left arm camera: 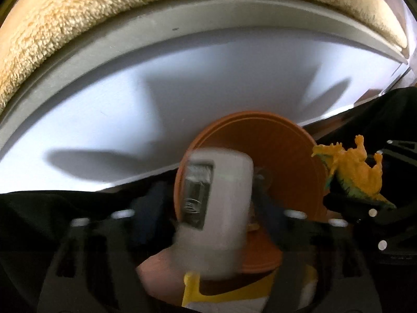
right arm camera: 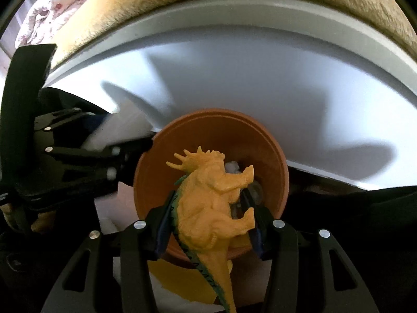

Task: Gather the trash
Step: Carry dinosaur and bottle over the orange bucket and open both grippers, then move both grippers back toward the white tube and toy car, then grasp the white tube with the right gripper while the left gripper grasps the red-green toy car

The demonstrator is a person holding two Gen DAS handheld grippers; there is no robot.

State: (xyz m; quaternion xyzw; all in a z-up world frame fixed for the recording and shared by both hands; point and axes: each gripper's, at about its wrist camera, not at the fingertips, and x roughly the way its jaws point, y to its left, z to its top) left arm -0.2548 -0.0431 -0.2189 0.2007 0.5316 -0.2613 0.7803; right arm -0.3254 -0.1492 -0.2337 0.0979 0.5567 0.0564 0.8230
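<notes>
My left gripper [left arm camera: 212,203] is shut on a white plastic bottle [left arm camera: 219,206] with a printed label, blurred by motion, held over an orange-brown bowl [left arm camera: 281,156]. My right gripper [right arm camera: 208,208] is shut on a yellow toy dinosaur [right arm camera: 208,203] with a green back stripe, held over the same bowl [right arm camera: 166,161]. The dinosaur also shows at the right of the left wrist view [left arm camera: 357,172]. The left gripper and its white bottle [right arm camera: 122,127] show at the left of the right wrist view. The bowl lies in a dark bag opening [right arm camera: 365,208] with yellow and white scraps [right arm camera: 177,281] below.
A white table top [left arm camera: 182,83] with a grey edge stretches behind the bowl. A tan fleece blanket [left arm camera: 78,20] lies beyond it. A floral quilt [right arm camera: 52,2] is at the far upper left of the right wrist view.
</notes>
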